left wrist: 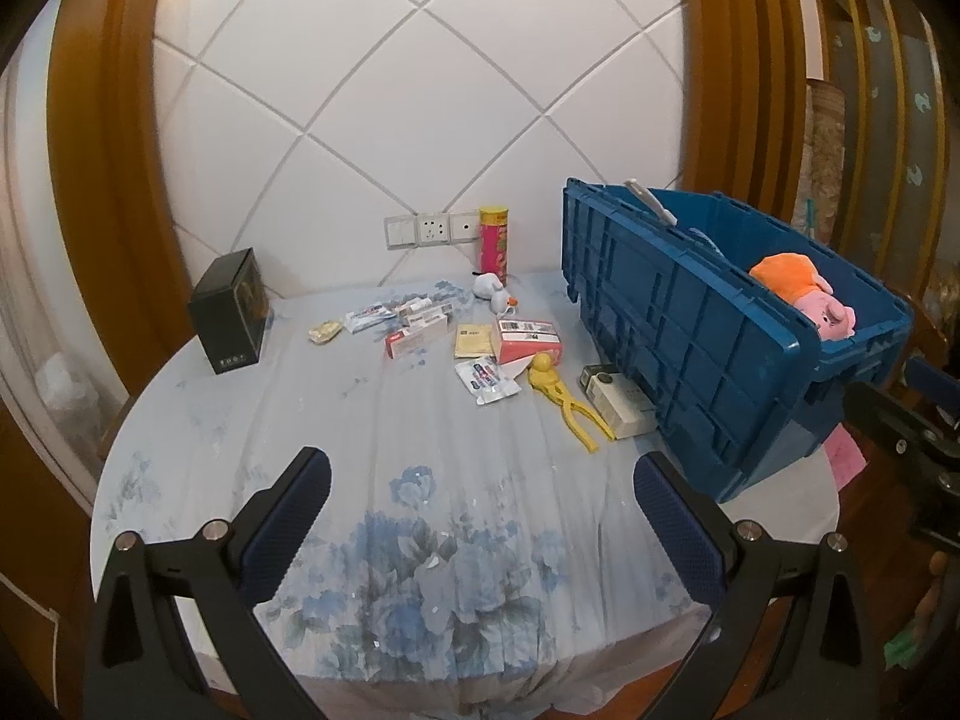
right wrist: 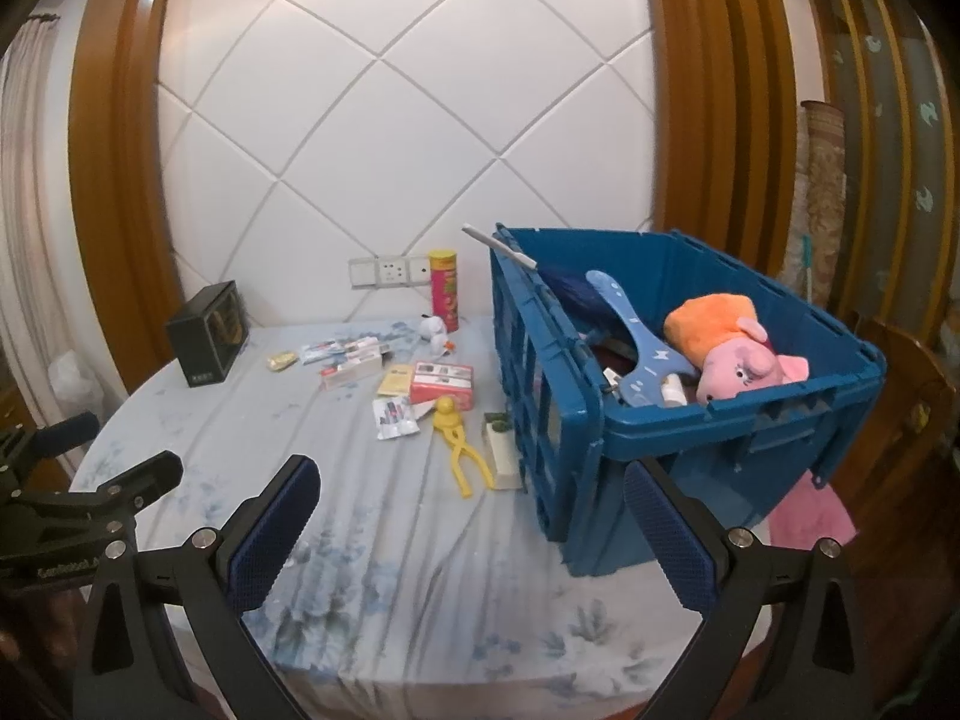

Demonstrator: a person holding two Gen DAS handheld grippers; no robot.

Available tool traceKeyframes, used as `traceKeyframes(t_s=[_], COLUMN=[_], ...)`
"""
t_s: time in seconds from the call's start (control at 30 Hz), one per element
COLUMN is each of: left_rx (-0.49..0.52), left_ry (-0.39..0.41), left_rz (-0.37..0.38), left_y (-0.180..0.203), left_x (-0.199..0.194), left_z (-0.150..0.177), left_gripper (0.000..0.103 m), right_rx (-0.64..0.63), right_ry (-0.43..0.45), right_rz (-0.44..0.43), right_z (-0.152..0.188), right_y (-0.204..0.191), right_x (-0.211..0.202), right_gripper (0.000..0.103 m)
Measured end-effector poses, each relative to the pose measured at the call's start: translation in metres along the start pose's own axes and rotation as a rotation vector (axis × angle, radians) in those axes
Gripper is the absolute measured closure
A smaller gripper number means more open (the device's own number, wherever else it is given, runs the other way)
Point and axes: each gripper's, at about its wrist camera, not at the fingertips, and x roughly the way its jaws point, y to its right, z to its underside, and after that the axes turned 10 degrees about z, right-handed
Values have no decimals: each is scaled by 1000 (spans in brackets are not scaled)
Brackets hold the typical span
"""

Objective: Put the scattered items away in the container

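Yellow tongs (left wrist: pixel 564 401) lie well ahead of left hand-held gripper (left wrist: pixel 480 525).

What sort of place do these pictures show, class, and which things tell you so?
Probably a room in a home: a round table under a floral cloth, a padded quilted wall panel with wall sockets, and household clutter such as a plush pig in a blue crate.

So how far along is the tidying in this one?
Partly done. The blue crate already holds a pink plush pig and a blue paddle-shaped toy. Nothing is in hand: left tool and right tool are both open. Left on the table: yellow clamp toy, pink box, black box, chip can, assorted packets.
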Motion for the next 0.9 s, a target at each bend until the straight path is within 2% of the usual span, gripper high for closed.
traceKeyframes(t_s=[0.2, 0.3, 0.43, 0.53, 0.9], left_rx=[-12, -18, -25, -40, -74], left_ry=[-2, -3, -4, -11, -27], left_rz=[5, 7, 10, 17, 33], left_y=[-7, -10, -15, -19, -32], left_x=[-1, -1, -1, -1, 0], left_z=[2, 3, 4, 5, 5], left_gripper=[0, 0, 0, 0, 0], right_rx=[-13, -55, -47, -42, -48], right_ry=[-7, -6, -27, -26, -27], right_rz=[-1, 24, 22, 5, 16], right_z=[2, 0, -2, 2, 5], right_y=[8, -12, -25, -12, -19], right_x=[4, -3, -5, 3, 0], right_gripper=[0, 0, 0, 0, 0])
